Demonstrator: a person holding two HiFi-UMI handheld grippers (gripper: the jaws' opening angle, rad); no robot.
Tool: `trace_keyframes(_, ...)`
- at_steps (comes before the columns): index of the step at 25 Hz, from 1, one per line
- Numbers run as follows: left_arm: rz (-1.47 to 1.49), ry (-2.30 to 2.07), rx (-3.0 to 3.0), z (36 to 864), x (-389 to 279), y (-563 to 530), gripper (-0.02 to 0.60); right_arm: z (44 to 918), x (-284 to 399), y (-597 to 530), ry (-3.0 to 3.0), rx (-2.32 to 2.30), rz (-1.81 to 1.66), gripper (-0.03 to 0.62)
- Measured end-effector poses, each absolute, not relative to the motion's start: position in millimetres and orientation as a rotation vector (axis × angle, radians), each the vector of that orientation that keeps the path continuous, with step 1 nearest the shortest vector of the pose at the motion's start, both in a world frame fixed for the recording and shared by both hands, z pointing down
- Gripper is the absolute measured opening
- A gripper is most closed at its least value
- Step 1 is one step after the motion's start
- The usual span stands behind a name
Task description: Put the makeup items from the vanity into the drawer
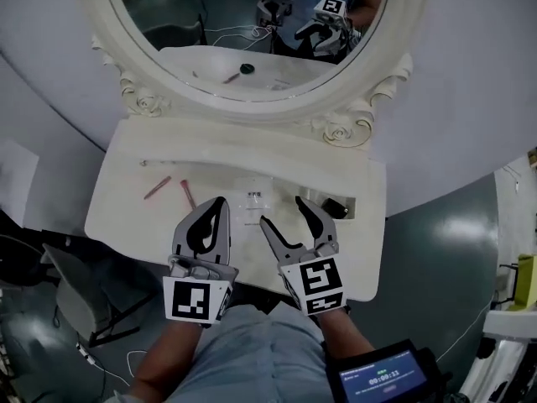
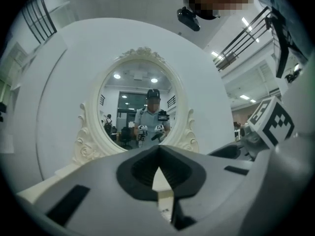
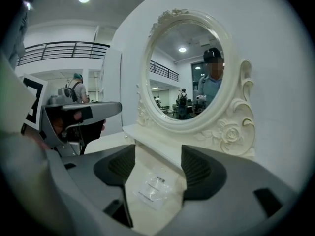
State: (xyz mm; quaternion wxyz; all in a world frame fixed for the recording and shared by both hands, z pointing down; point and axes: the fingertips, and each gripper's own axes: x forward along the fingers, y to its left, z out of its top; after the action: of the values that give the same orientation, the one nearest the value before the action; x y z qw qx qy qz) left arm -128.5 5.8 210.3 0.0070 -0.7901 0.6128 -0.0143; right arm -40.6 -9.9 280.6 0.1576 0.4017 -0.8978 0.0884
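Makeup items: head view shows you pink pencils (image 1: pixel 157 188) on the counter (image 1: pixel 117 212), near your left hand-held gripper (image 1: pixel 220 201). Left gripper view: it is closed, empty. Right gripper view: your right hand-held gripper (image 3: pixel 155 166) stands wide open, empty, above a clear packet (image 3: pixel 153 188).

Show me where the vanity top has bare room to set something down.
Bare: the strip of vanity top along the mirror frame, and the left front corner before the pink sticks. Crowded: middle and right, with the packet, black item, left gripper and right gripper.
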Motion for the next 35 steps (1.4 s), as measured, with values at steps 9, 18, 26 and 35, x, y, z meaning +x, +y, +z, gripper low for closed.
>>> trace_keyframes(9, -0.065, 2.156, -2.151, 195, -191, 55, 0.0, 261, -117, 16, -2.742, 0.83, 0.127, 0.027)
trace_keyframes(18, -0.112, 2.437, -1.864, 203, -231, 111, 0.0, 270, -158, 31, -2.783, 0.58, 0.11, 0.006)
trace_keyframes(26, -0.126, 2.538, -1.772, 212, -248, 123, 0.0, 285, -177, 29, -2.759, 0.496, 0.105, 0.006)
trace_keyframes(35, -0.124, 2.503, -1.834, 225, -291, 88, 0.0, 316, -216, 4, -2.69, 0.522, 0.134, 0.008)
